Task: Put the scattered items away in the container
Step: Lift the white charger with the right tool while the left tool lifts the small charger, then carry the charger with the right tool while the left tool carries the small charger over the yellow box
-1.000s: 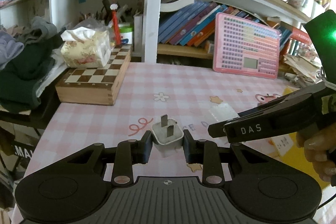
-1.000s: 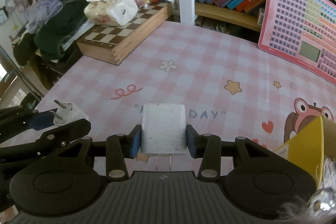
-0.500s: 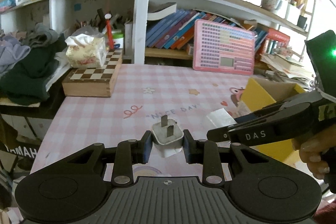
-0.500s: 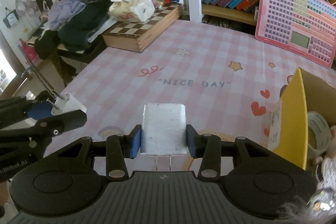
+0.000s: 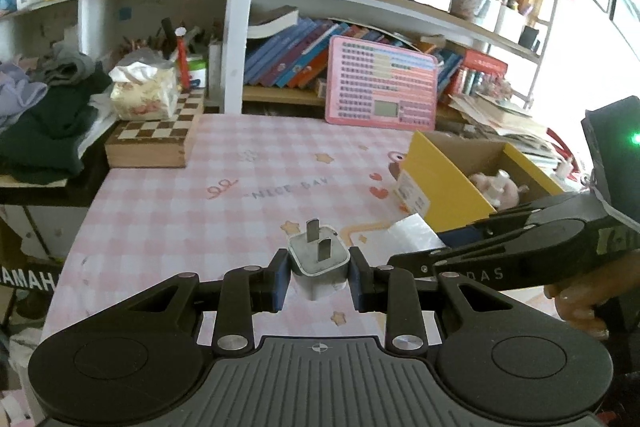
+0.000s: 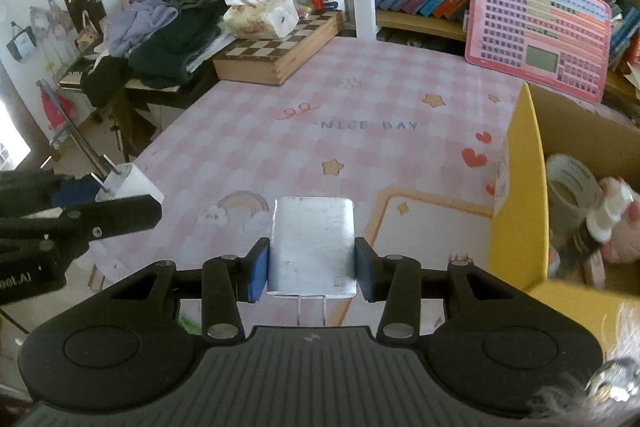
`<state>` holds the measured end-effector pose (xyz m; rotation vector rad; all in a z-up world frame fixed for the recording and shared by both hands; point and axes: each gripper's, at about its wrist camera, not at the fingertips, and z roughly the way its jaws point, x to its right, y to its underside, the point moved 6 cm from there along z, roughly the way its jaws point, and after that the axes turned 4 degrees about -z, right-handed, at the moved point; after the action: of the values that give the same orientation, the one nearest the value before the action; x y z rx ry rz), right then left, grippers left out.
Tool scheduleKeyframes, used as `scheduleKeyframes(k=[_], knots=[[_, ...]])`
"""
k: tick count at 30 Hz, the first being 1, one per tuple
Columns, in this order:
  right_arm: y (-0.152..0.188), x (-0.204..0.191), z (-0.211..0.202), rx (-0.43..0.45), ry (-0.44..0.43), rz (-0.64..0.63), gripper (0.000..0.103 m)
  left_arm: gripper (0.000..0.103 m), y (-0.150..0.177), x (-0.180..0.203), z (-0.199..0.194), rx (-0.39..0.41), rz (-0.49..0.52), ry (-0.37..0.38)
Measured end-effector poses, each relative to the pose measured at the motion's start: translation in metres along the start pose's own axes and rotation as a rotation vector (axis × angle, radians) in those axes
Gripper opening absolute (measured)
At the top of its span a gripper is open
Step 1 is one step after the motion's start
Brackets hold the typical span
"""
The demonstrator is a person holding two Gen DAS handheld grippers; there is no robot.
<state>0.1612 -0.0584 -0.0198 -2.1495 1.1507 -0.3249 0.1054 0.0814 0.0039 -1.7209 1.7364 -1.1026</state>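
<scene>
My left gripper (image 5: 319, 277) is shut on a small white plug adapter (image 5: 319, 263), prongs pointing up, held above the pink checked tablecloth (image 5: 240, 195). My right gripper (image 6: 312, 267) is shut on a larger white charger block (image 6: 313, 245), prongs toward the camera. The same block shows in the left wrist view (image 5: 412, 233), and the small adapter shows in the right wrist view (image 6: 128, 183). The yellow cardboard box (image 5: 444, 179) stands at the table's right; in the right wrist view the box (image 6: 524, 187) holds a tape roll (image 6: 568, 187) and small bottles.
A chessboard box (image 5: 156, 139) with a tissue pack (image 5: 144, 95) sits at the back left beside a pile of clothes (image 5: 44, 107). A pink keyboard toy (image 5: 380, 83) leans against the bookshelf at the back.
Both grippers have risen and pulled back from the table, each keeping its charger. The yellow box has come into view on the right.
</scene>
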Motion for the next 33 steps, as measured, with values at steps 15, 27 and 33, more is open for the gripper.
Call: scheduleKeyframes(k=[15,27,33], knots=[[0.05,-0.011,-0.031,0.0,0.08,0.126,0.041,0.029,0.032,0.013,-0.023,-0.045,0.039,0.062],[0.077,-0.008,-0.06,0.01,0.148,0.176,0.041,0.029,0.041,0.037,-0.026,-0.068,0.091,0.148],[0.09,0.0,-0.072,0.01,0.178,0.209,0.041,0.029,0.044,0.053,-0.022,-0.084,0.116,0.189]])
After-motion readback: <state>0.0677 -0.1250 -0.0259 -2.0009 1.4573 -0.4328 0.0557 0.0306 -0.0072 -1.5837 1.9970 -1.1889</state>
